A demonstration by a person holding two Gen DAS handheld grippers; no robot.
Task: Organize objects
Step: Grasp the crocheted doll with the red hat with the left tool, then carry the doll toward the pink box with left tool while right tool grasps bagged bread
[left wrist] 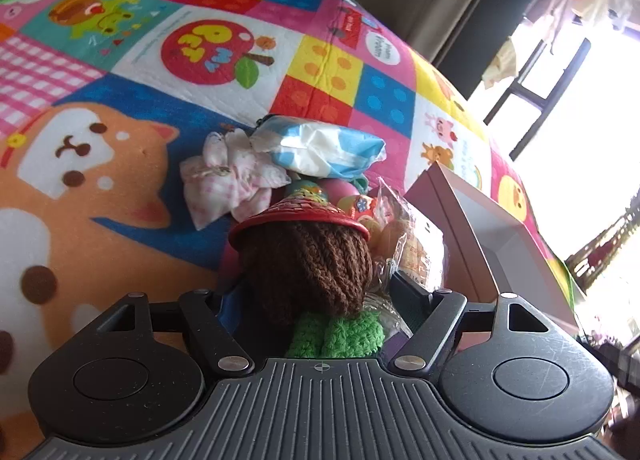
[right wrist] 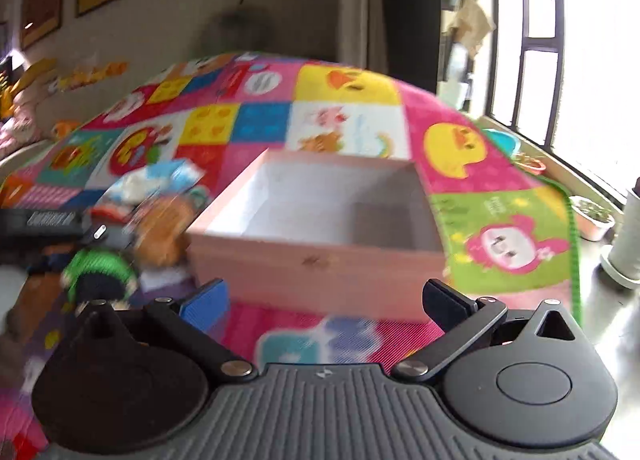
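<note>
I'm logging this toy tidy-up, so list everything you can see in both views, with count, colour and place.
Play mat: one, multicoloured cartoon patchwork, under everything.
Box: one, pink outside, white inside, nothing visible in it, on the mat ahead of the right gripper.
Crocheted doll: one, brown hair, red hat, green body, between the left gripper's fingers.
Wipes pack: one, blue and white, top of the toy pile.
Cloth pouch: one, pink and white check, left of the pile.
Small toys: several, mixed colours, count unclear, behind the doll.
Plastic bag: one, clear, beside the box.
Plant pots: at least two, by the window.
Left gripper: black, closed on the doll.
Right gripper: black, open, holding nothing.
</note>
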